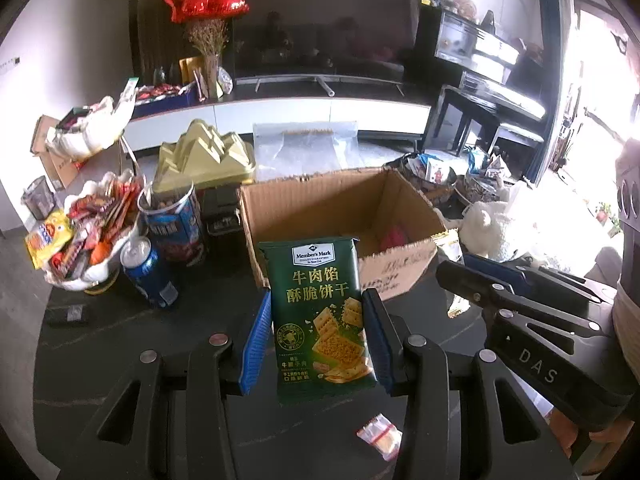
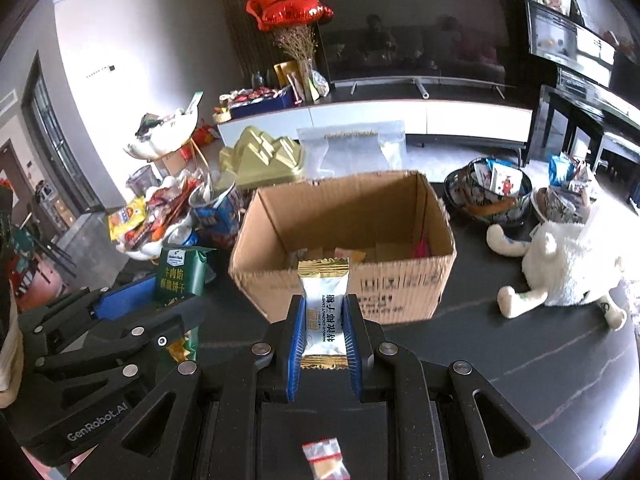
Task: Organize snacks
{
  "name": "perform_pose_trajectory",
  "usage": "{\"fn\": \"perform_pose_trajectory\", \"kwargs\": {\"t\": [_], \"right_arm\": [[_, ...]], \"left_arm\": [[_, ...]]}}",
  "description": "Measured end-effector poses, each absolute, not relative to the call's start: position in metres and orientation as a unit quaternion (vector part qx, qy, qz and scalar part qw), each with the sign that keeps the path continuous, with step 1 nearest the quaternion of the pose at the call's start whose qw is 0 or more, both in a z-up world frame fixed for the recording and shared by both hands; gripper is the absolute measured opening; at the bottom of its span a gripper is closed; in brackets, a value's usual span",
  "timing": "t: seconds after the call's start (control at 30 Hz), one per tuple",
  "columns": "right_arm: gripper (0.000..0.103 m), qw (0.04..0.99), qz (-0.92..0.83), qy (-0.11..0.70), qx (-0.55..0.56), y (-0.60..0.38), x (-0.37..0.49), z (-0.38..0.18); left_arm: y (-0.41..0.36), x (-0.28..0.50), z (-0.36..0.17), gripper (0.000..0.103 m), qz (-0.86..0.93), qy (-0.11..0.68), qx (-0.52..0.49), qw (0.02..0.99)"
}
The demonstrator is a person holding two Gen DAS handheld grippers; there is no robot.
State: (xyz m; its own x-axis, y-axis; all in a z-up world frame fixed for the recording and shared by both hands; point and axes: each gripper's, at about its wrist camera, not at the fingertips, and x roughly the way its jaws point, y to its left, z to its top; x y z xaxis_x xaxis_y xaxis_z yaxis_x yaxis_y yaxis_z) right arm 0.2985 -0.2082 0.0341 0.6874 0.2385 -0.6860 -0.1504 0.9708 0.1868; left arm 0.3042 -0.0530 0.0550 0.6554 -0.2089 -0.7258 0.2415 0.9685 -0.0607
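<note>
The left gripper (image 1: pixel 318 328) is clamped about halfway open on a green cracker packet (image 1: pixel 320 312), blue pads bearing on its two long edges. The packet stands upright in the grip, long axis running away from the wrist, top seal toward the cardboard box (image 1: pixel 340 204).

The right gripper (image 2: pixel 323 330) is closed tight on a white coconut candy sachet (image 2: pixel 323 308), held likewise by its long sides, gold crimped end pointing at the box (image 2: pixel 344 236).

Both items are clear of the dark tabletop (image 1: pixel 120 344). The open box lies directly ahead of and below both grippers. Its mouth faces up, and some packets already lie on its floor. The right gripper appears the nearer to the box's front wall; the left is offset toward the box's left corner, beside a blue can (image 1: pixel 148 276).

A small clear sachet (image 1: pixel 380 436) remains on the table beneath the grippers.

Judgement: each item must travel forward over the near wall before release.
</note>
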Motion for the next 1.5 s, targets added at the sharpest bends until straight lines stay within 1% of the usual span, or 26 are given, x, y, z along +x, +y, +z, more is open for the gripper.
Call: {"fn": "perform_pose_trajectory", "kwargs": {"t": [0.4,0.9,0.97,1.03,1.07,1.1,1.2,1.37,1.5], "right_arm": [[0.02,0.917,0.105,0.379,0.067,-0.215,0.335,0.032],[0.02,0.919,0.095,0.378,0.057,-0.224,0.396,0.018],[0.02,0.92,0.094,0.377,0.051,-0.224,0.403,0.016],[0.021,0.921,0.095,0.375,0.045,-0.222,0.41,0.013],[0.024,0.921,0.095,0.375,0.044,-0.221,0.411,0.012],[0.029,0.921,0.093,0.375,0.043,-0.221,0.412,0.01],[0.033,0.922,0.09,0.375,0.041,-0.222,0.41,0.006],[0.033,0.92,0.094,0.377,0.044,-0.222,0.393,0.001],[0.033,0.923,0.099,0.369,0.036,-0.218,0.373,0.004]], "left_arm": [[-0.061,0.346,0.059,0.045,-0.121,0.399,0.029,0.909],[-0.069,0.411,0.04,0.045,-0.124,0.406,0.023,0.905],[-0.07,0.418,0.037,0.046,-0.12,0.402,0.026,0.907],[-0.07,0.421,0.035,0.058,-0.112,0.399,0.032,0.91],[-0.07,0.422,0.034,0.06,-0.109,0.397,0.033,0.911],[-0.069,0.422,0.033,0.06,-0.104,0.396,0.033,0.912],[-0.064,0.417,0.029,0.06,-0.091,0.392,0.034,0.915],[-0.06,0.399,0.026,0.06,-0.067,0.379,0.049,0.922],[-0.056,0.377,0.027,0.062,-0.06,0.367,0.056,0.927]]}}
